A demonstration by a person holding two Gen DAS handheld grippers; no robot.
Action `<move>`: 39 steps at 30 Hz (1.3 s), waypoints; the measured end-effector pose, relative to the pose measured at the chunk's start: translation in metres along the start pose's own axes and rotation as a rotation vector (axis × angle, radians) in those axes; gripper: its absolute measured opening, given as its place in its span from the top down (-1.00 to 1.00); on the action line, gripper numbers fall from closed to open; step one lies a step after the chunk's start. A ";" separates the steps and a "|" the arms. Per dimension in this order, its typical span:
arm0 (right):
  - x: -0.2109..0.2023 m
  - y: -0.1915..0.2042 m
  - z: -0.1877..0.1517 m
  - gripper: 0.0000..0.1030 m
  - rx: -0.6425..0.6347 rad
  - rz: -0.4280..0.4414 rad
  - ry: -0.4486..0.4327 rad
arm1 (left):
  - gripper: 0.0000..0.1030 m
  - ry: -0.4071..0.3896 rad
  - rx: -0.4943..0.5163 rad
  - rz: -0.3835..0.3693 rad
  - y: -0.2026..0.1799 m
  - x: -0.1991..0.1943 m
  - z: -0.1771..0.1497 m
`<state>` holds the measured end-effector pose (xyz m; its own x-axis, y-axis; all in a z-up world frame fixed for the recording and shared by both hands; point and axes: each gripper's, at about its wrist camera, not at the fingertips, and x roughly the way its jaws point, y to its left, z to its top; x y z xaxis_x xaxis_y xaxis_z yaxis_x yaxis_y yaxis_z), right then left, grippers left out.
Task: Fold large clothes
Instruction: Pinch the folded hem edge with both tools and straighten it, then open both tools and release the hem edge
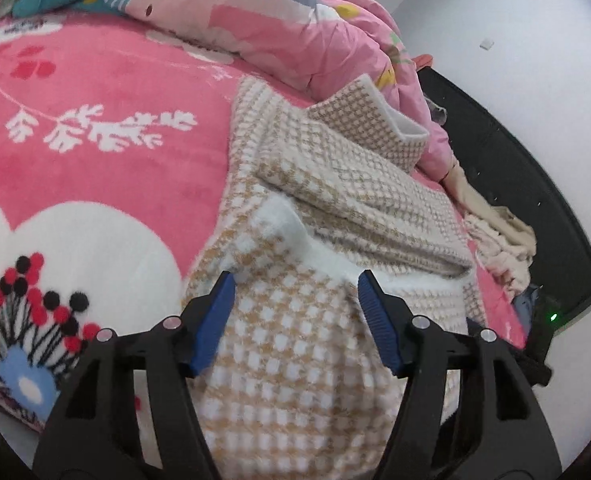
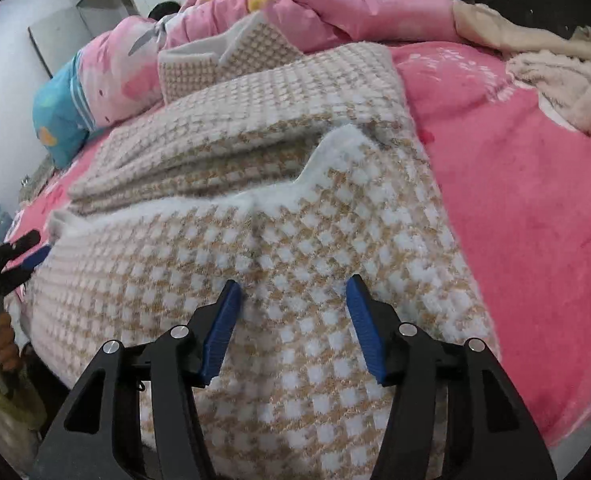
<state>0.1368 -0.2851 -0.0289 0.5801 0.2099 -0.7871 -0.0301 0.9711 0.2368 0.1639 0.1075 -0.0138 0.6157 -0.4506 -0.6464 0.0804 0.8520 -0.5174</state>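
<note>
A tan-and-white checked knit garment (image 1: 295, 340) lies partly folded on the pink bed cover (image 1: 95, 160), with a sleeve or panel (image 1: 355, 192) folded across its upper part. My left gripper (image 1: 293, 284) is open, its blue pads on either side of the garment's near part, just above it. In the right wrist view the same garment (image 2: 295, 248) fills the middle, and my right gripper (image 2: 293, 286) is open over its near part. The left gripper (image 2: 23, 256) shows at the far left edge of that view.
A pink flowered quilt (image 1: 295, 32) is heaped at the back of the bed next to a blue pillow (image 2: 59, 120). Beige clothes (image 2: 567, 84) lie bunched at the bed's far side. A black frame (image 1: 515, 160) and white wall border the bed.
</note>
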 end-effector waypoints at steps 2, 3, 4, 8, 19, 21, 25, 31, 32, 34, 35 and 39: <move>-0.008 0.008 0.005 -0.04 0.006 -0.013 -0.002 | -0.26 -0.017 0.064 -0.011 -0.012 -0.015 -0.007; -0.015 0.012 0.008 -0.04 0.017 0.021 -0.014 | -0.26 -0.018 0.093 -0.026 -0.019 -0.019 -0.009; -0.019 0.014 0.010 -0.04 0.024 0.056 -0.028 | -0.26 -0.013 0.111 -0.042 -0.024 -0.021 -0.012; -0.012 0.029 0.012 -0.04 0.031 0.164 -0.021 | -0.18 0.092 0.166 -0.069 -0.044 -0.002 -0.029; 0.015 0.045 0.011 0.90 -0.011 0.004 0.038 | 0.92 0.068 0.222 0.057 -0.050 0.017 -0.043; 0.007 0.049 0.007 0.92 -0.031 -0.014 0.016 | 0.94 0.056 0.290 0.105 -0.063 0.019 -0.047; -0.027 0.041 0.008 0.93 -0.021 -0.008 -0.064 | 0.95 -0.006 0.300 0.107 -0.072 0.002 -0.040; -0.038 0.044 0.032 0.98 -0.027 -0.035 -0.143 | 0.95 -0.071 0.356 0.111 -0.085 -0.008 -0.020; -0.034 0.042 0.032 0.98 -0.017 -0.032 -0.139 | 0.95 -0.062 0.352 0.114 -0.084 -0.003 -0.020; -0.021 0.037 0.033 0.98 0.008 -0.025 -0.102 | 0.95 -0.021 0.334 0.115 -0.078 0.011 -0.022; -0.012 0.033 0.032 0.98 0.026 -0.003 -0.058 | 0.94 0.026 0.318 0.129 -0.072 0.022 -0.023; 0.003 0.023 0.019 0.64 0.069 0.055 0.053 | 0.79 0.086 0.218 0.088 -0.054 0.025 -0.028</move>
<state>0.1530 -0.2645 -0.0156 0.5352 0.2706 -0.8002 -0.0040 0.9481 0.3179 0.1529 0.0433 -0.0176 0.5594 -0.3857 -0.7337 0.2023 0.9219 -0.3304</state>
